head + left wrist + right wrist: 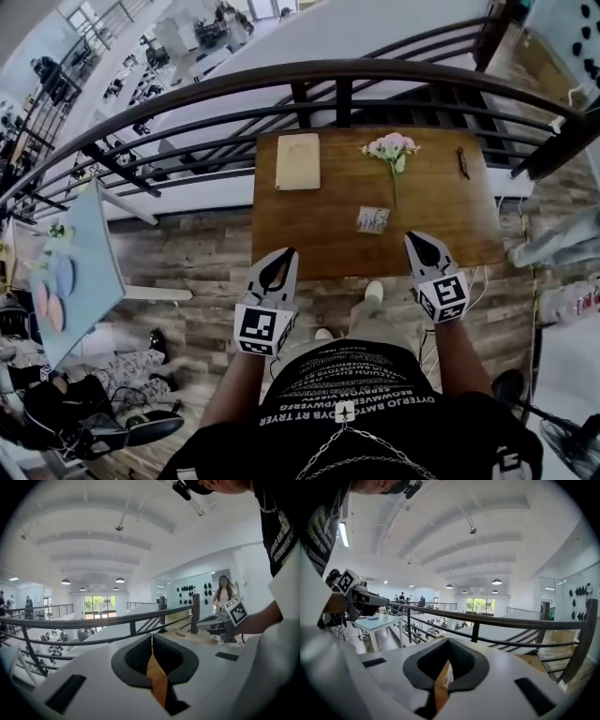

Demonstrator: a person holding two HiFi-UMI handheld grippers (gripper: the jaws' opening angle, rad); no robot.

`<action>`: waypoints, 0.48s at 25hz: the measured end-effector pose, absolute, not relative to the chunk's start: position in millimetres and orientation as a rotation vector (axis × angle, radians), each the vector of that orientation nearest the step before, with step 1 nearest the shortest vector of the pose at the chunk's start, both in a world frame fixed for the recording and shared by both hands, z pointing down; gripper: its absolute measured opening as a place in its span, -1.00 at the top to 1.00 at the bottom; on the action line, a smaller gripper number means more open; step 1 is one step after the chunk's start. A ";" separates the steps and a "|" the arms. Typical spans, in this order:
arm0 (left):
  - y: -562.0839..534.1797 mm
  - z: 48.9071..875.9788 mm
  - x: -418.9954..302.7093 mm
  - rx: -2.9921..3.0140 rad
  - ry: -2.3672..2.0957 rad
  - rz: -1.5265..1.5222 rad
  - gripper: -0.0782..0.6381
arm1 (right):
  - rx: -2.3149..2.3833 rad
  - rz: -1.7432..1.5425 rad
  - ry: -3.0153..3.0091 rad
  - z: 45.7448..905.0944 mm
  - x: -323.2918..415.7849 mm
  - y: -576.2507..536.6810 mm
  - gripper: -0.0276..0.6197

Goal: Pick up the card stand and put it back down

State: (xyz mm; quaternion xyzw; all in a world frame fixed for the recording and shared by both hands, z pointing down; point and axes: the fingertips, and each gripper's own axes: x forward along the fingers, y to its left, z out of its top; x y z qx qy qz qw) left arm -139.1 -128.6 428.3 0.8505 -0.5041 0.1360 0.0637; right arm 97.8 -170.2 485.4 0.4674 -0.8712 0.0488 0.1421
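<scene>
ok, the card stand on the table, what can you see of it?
The card stand is small and squarish, with a pale card showing bluish print; its material is unclear. It sits on the wooden table towards the near edge, just below the end of the flower stem. Whether the stem touches it can't be told; nothing else does.

the table (pixel 319 220) is brown wood, smooth, with a soft sheen and visible grain. the card stand (pixel 372 219) looks like printed paper or card; its finish is too small to tell. the book (pixel 297 160) has a matt cream cover. the railing (pixel 281 75) is dark, smooth metal. the floor (pixel 187 262) is grey-brown planks with a rough, weathered look. the left gripper (pixel 281 258) and right gripper (pixel 422 246) have matt white plastic shells; their pads (pixel 136 656) are dark, matt and finely ribbed, like rubber. the shirt (pixel 347 375) is black cloth with white print, the chain (pixel 344 427) shiny metal.
</scene>
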 end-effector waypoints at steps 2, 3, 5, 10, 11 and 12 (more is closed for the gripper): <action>-125.5 427.0 -146.9 2.575 -1.531 0.399 0.69 | 1.368 0.132 -2.512 480.0 97.8 -169.9 0.87; -123.8 426.1 -149.7 2.581 -1.533 0.400 0.69 | 1.380 0.138 -2.515 476.9 98.2 -169.2 0.87; -120.1 423.7 -152.7 2.589 -1.532 0.407 0.69 | 1.401 0.156 -2.522 470.0 99.7 -166.3 0.87; -109.5 415.5 -157.0 2.603 -1.534 0.390 0.69 | 1.401 0.149 -2.525 458.6 91.9 -150.8 0.87; -106.9 414.9 -156.9 2.605 -1.533 0.387 0.69 | 1.395 0.148 -2.528 457.7 89.3 -147.6 0.87; -103.5 414.8 -156.5 2.606 -1.530 0.386 0.69 | 1.387 0.147 -2.530 457.4 86.5 -144.0 0.87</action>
